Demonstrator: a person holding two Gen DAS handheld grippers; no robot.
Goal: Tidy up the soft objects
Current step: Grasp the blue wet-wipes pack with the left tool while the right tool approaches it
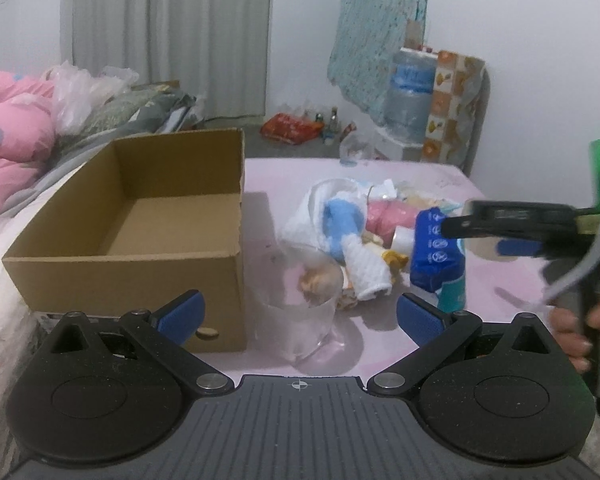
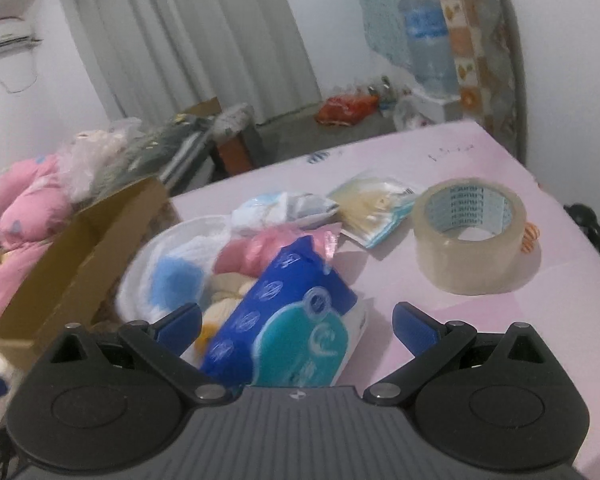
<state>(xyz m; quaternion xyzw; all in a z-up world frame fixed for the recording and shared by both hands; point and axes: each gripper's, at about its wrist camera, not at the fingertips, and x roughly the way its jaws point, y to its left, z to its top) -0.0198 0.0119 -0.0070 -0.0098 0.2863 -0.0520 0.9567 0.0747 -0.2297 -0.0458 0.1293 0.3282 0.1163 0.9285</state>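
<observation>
A heap of soft things lies on the pink table: a blue and white plush piece (image 1: 340, 224), a pink bundle (image 1: 388, 216) and a white knitted piece (image 1: 370, 272). A blue tissue pack (image 1: 436, 256) leans at the heap's right. My right gripper (image 1: 468, 236) comes in from the right beside that pack. In the right wrist view the tissue pack (image 2: 292, 320) stands between the open fingers of my right gripper (image 2: 298, 322), with gaps on both sides. My left gripper (image 1: 300, 312) is open, with a clear glass (image 1: 304, 320) standing between its fingers, untouched.
An open cardboard box (image 1: 120, 280) stands left of the heap, its inside bare. A roll of clear tape (image 2: 468, 236) and flat plastic packets (image 2: 376, 204) lie to the right. Pink bedding (image 1: 4, 136) is piled at the far left. A hand (image 1: 572, 340) holds the right gripper's handle.
</observation>
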